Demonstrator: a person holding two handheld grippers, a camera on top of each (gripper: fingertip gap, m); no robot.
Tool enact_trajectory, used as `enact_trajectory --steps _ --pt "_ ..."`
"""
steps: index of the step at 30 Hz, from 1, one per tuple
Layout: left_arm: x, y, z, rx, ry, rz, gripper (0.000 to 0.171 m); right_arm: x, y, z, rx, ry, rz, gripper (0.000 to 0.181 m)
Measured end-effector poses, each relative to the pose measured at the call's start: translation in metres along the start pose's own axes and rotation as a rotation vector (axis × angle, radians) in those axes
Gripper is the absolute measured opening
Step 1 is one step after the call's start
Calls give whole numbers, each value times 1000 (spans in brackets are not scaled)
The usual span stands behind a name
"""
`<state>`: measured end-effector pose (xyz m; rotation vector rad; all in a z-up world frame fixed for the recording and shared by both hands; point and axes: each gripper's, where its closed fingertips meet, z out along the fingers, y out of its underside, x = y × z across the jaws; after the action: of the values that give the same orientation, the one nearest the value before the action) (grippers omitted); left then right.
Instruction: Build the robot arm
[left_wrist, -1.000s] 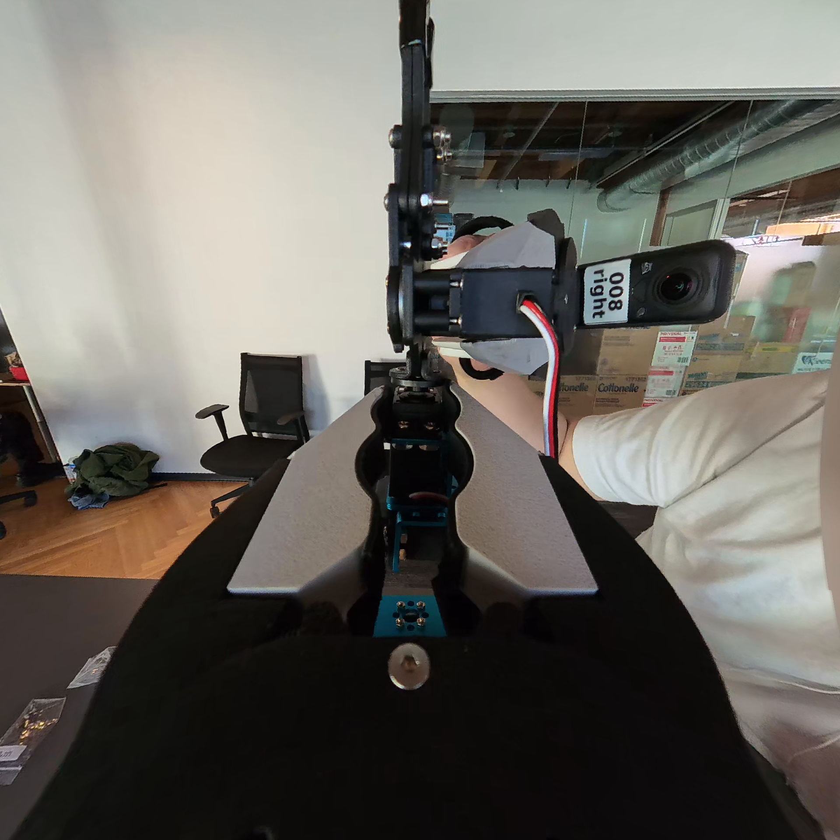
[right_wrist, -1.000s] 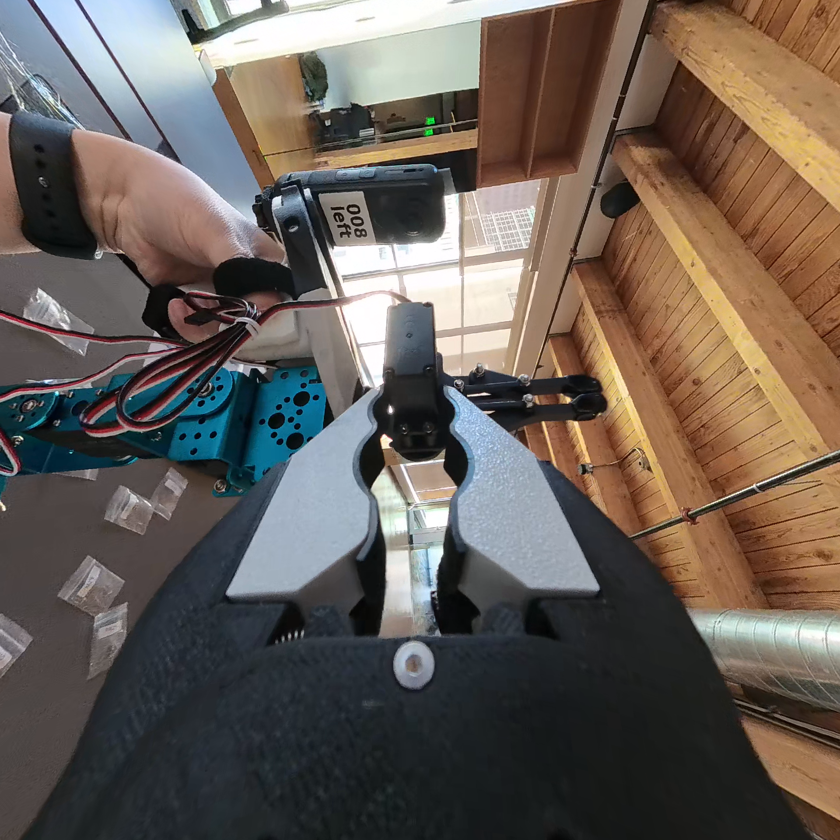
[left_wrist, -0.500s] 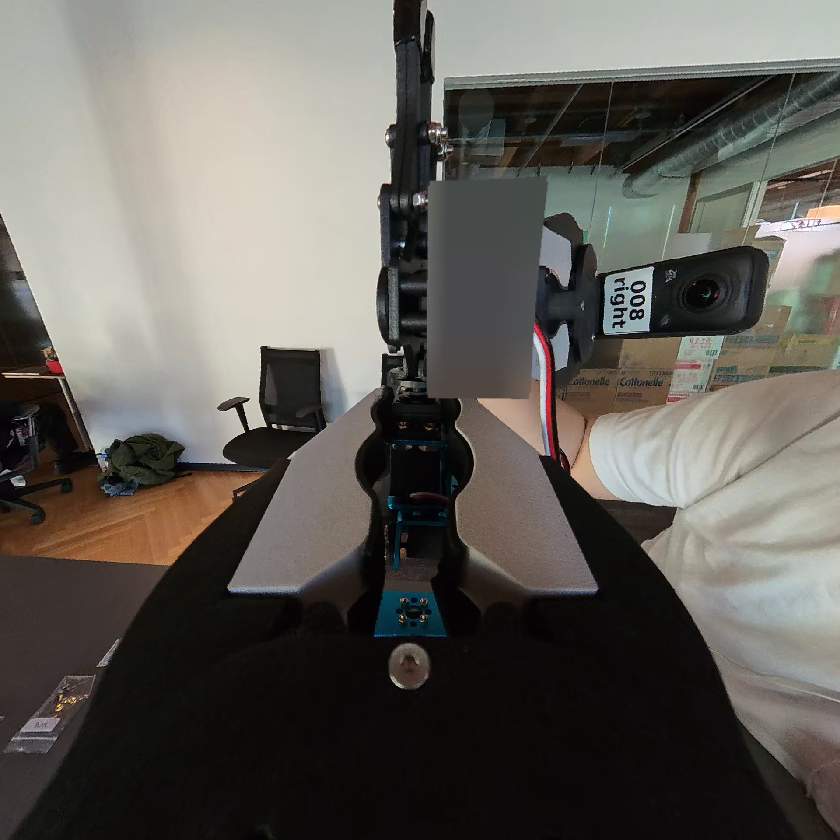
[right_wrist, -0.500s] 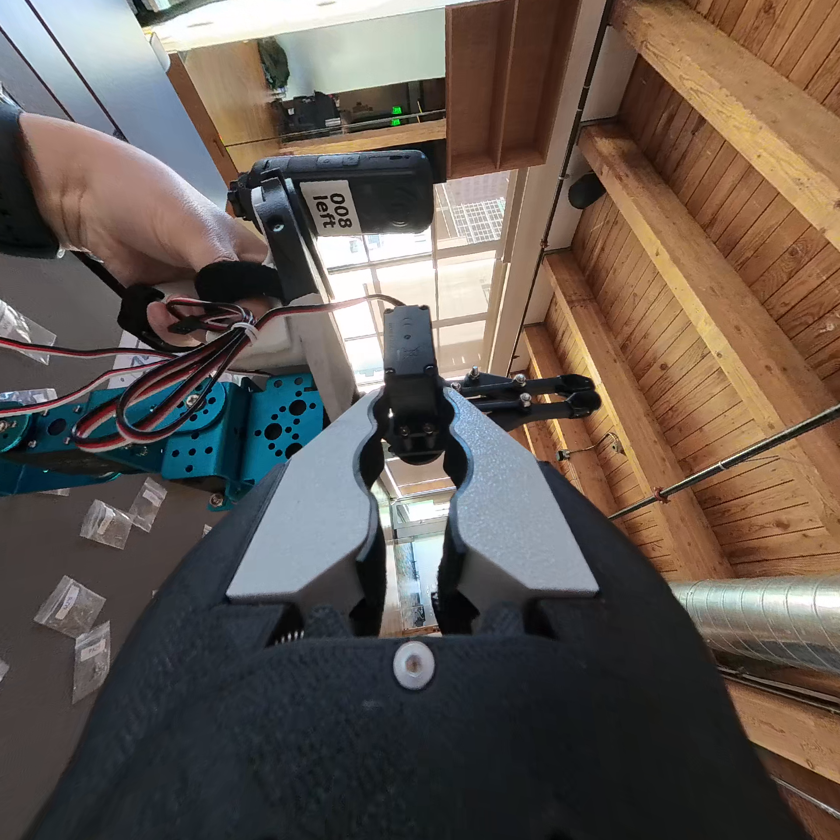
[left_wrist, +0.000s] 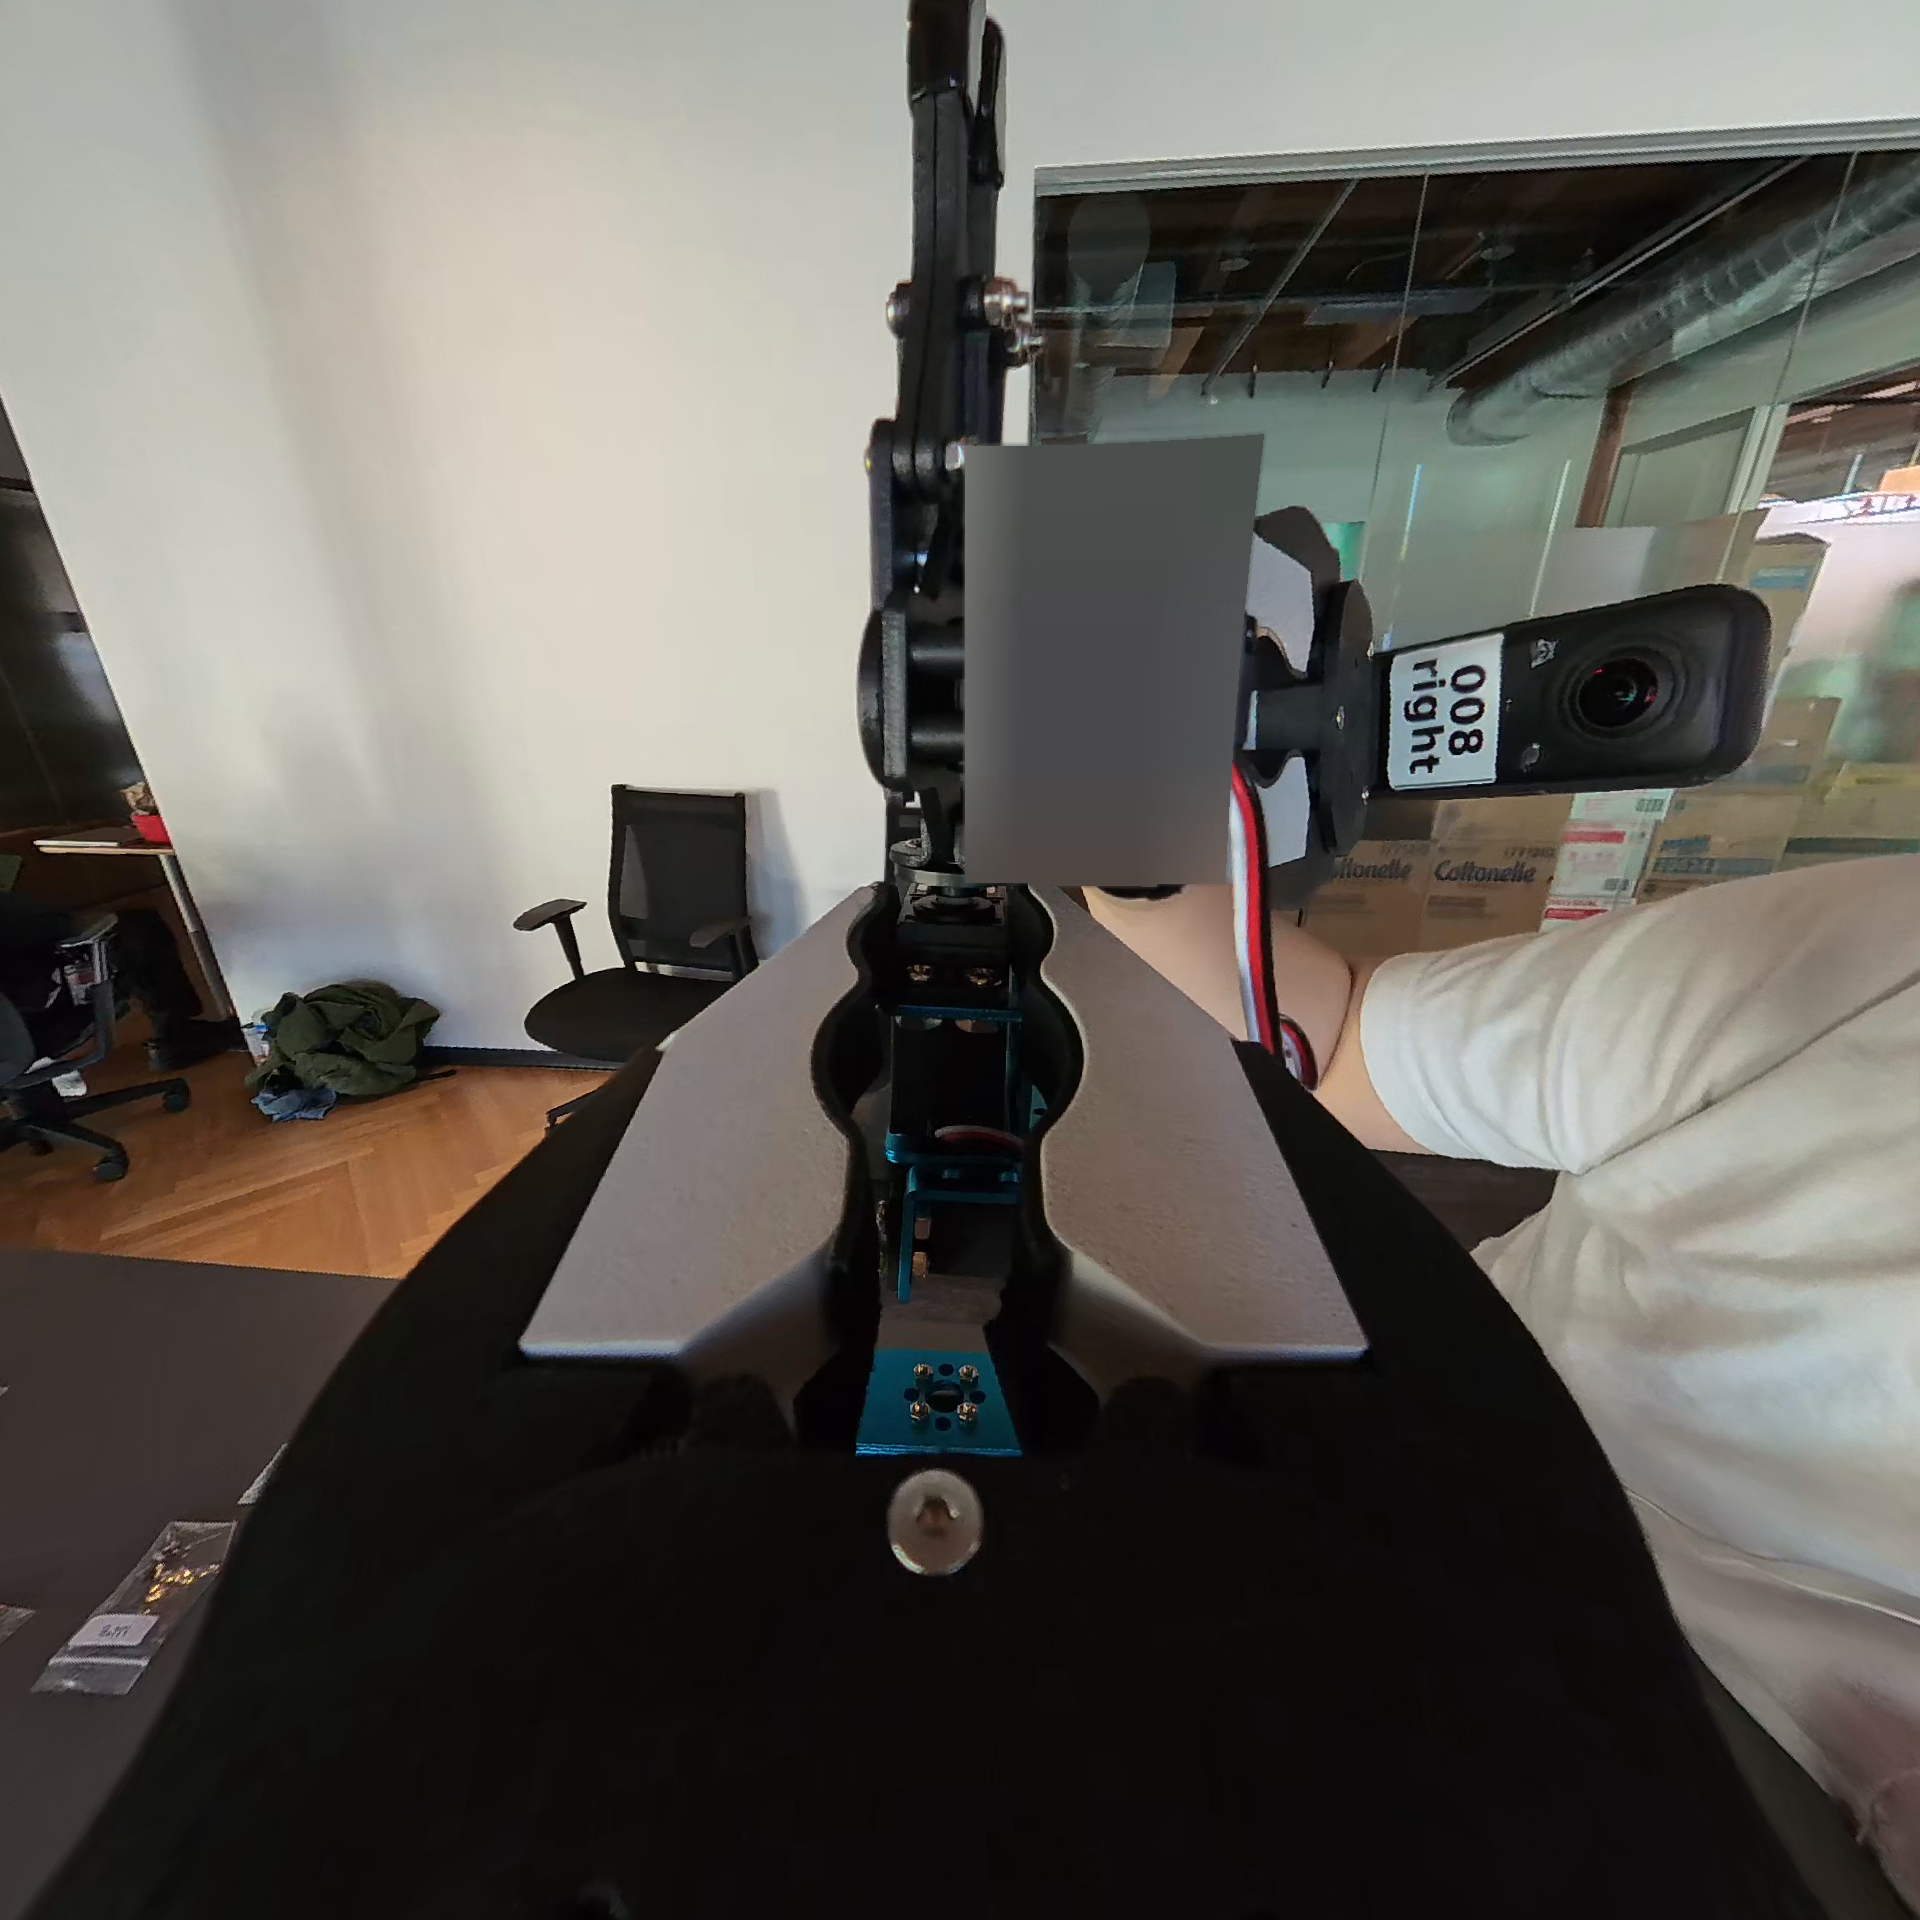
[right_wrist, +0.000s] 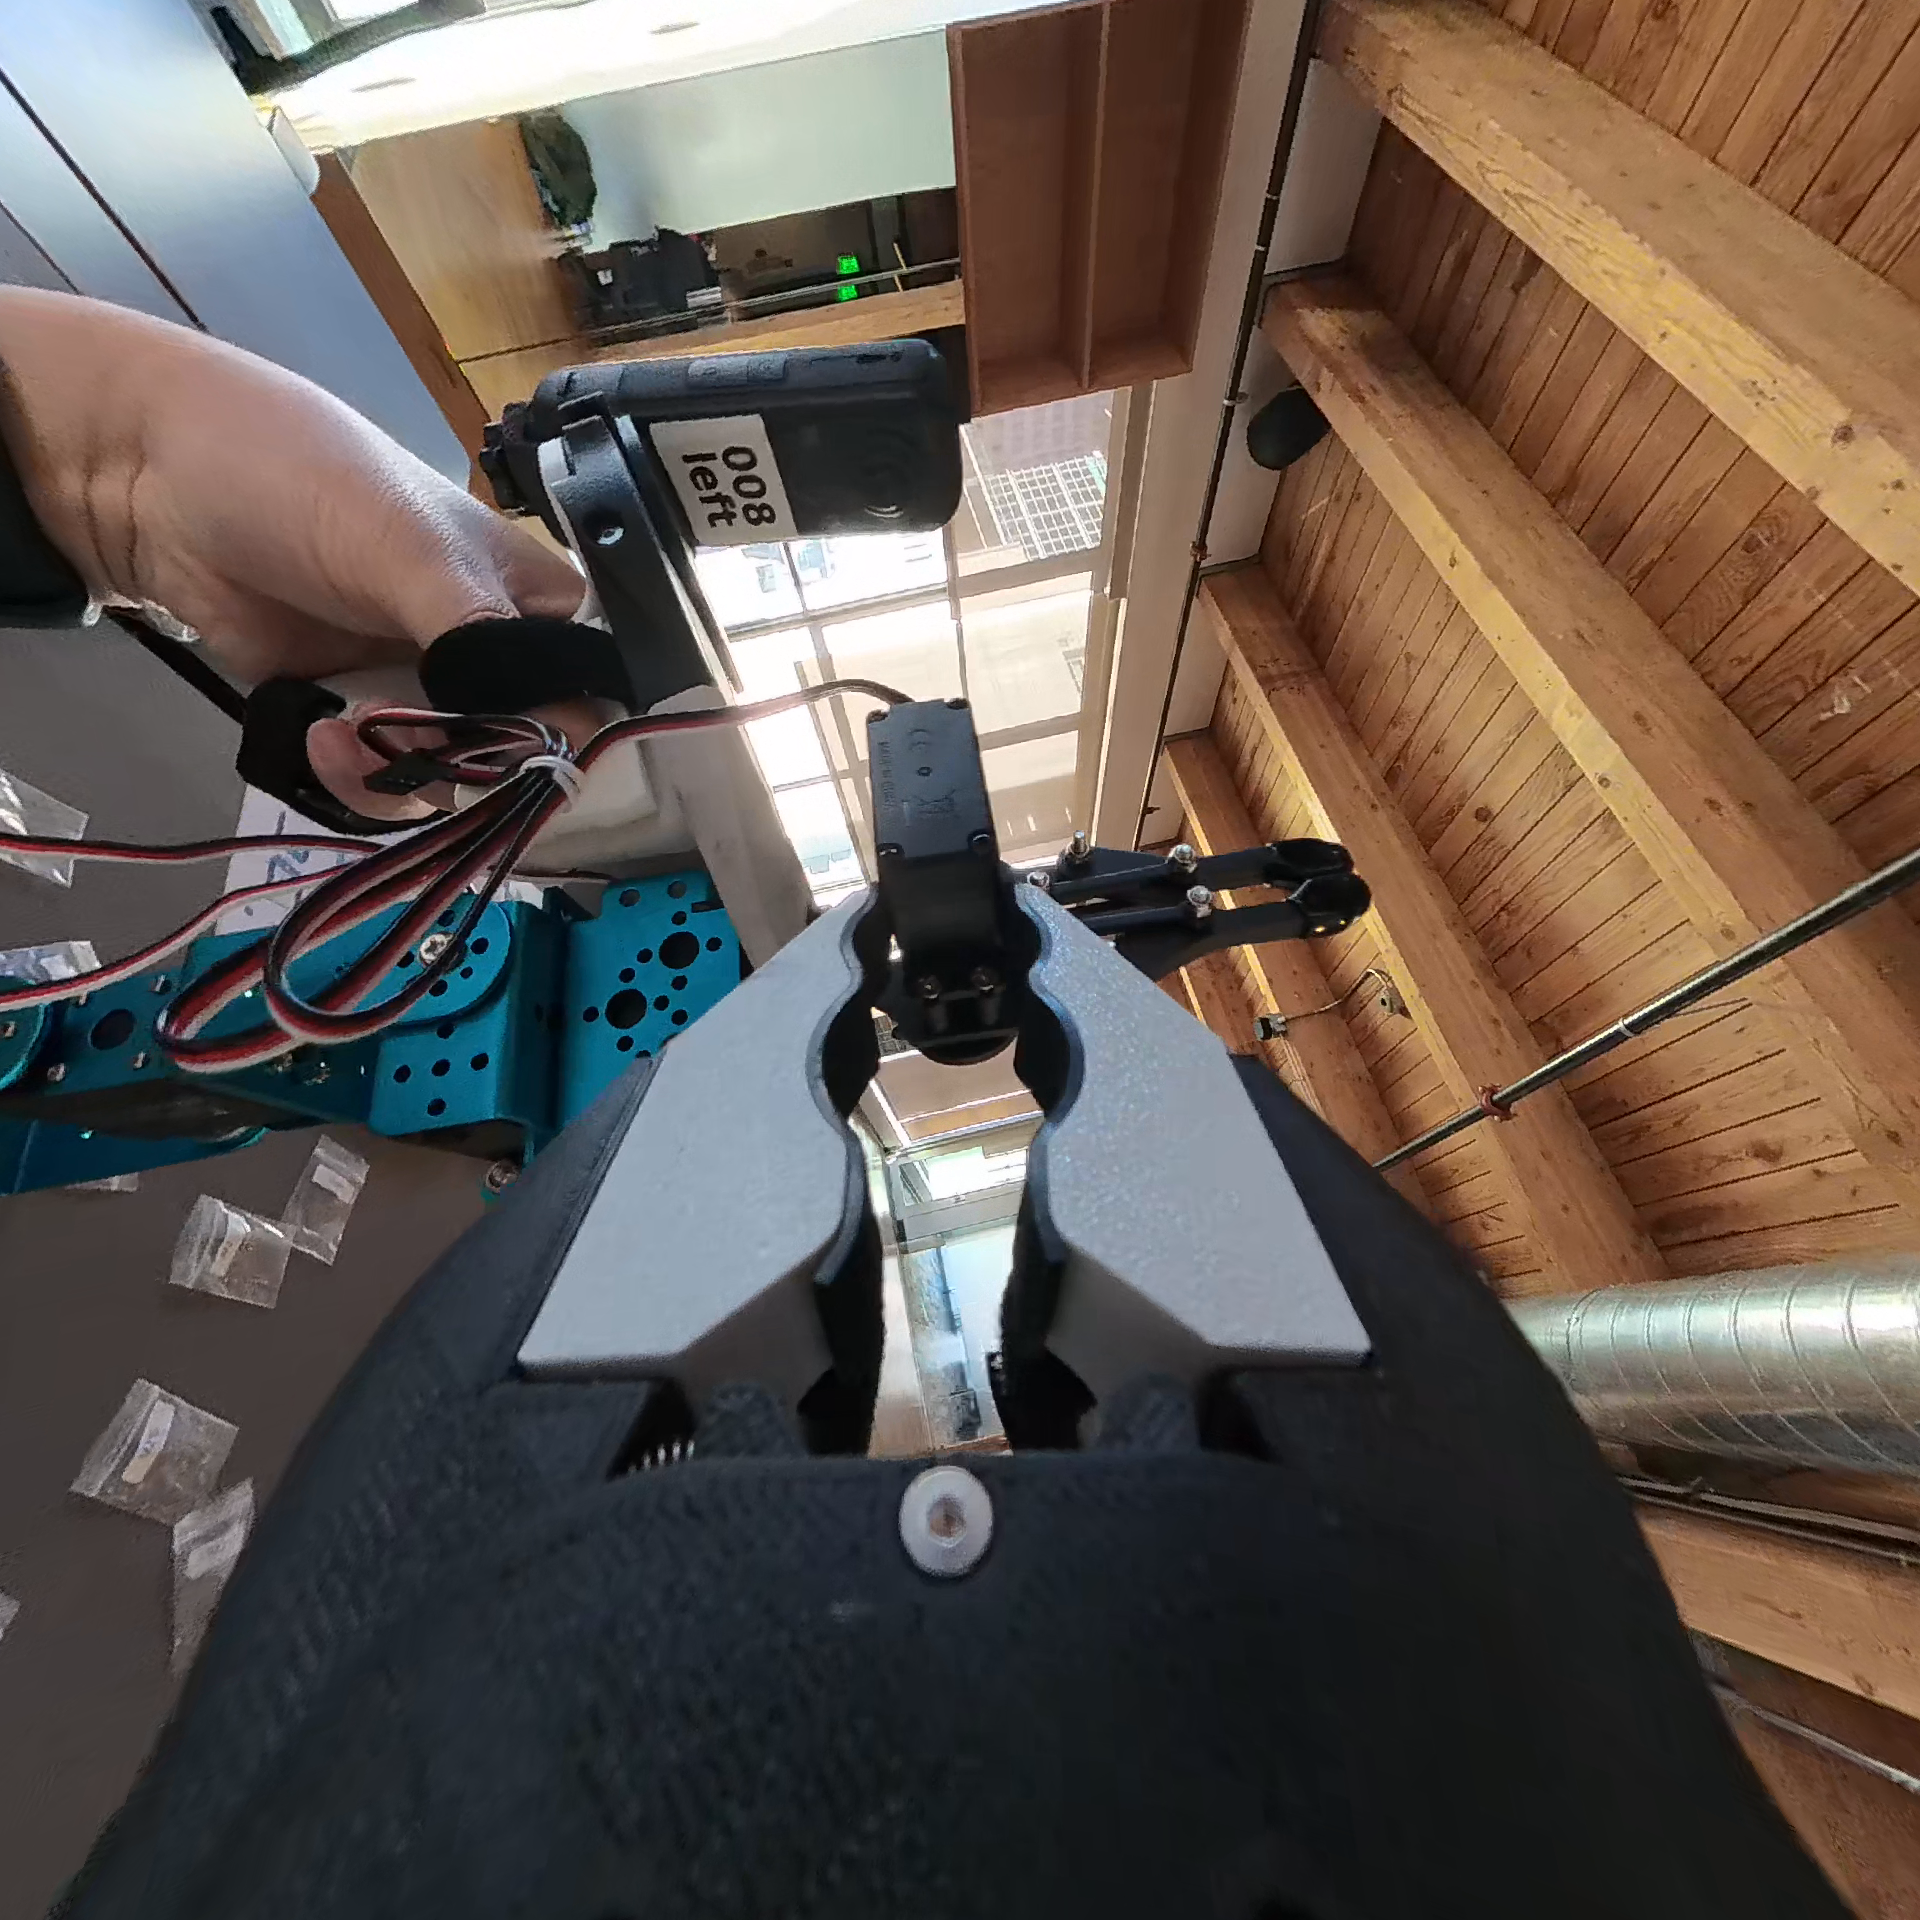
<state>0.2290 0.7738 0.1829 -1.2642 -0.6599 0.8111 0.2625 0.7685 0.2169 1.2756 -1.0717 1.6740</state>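
Observation:
My left gripper (left_wrist: 951, 914) is shut on a small robot arm kit, clamping its black servo and teal bracket (left_wrist: 940, 1174). The kit's black claw (left_wrist: 940, 416) stands straight up beyond my fingertips. My right gripper (right_wrist: 940, 925) is shut on the black servo (right_wrist: 925, 831) at the claw end; the claw (right_wrist: 1205, 894) points right with its tips together. The kit's teal perforated brackets (right_wrist: 436, 1029) run off to the left, with red, white and black wires (right_wrist: 343, 894) looped over them. A hand (right_wrist: 260, 520) holds the left gripper there.
Several small clear bags of parts (right_wrist: 229, 1247) lie on the dark table (right_wrist: 94, 1382); some also show in the left wrist view (left_wrist: 145, 1621). A person's white sleeve (left_wrist: 1610, 1195) fills the right. An office chair (left_wrist: 644, 935) and a clothes pile (left_wrist: 343, 1039) stand by the far wall. The left gripper's tips are roughly 4 centimetres from the right gripper's.
Both grippers keep their hold on the kit. The held assembly has shifted a little: the right gripper's camera sits farther right in the left view, and the hand's wristband has left the right view.

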Motion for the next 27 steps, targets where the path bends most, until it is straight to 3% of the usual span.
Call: enact_trajectory --steps 9,16,19,23,27 --pt "0 0 -1 -1 -3 -1 20 0 -2 1 31 11 32 21" --pt "0 0 -2 5 2 -6 20 12 14 -21 86 0 196 31" --pt "0 0 -2 3 3 -4 20 11 23 -20 74 -24 128 31" --pt "0 0 -1 4 11 -4 20 3 11 -14 95 -57 -54 31" --pt "0 0 -1 2 11 -1 21 1 11 -7 79 -62 -140 20"
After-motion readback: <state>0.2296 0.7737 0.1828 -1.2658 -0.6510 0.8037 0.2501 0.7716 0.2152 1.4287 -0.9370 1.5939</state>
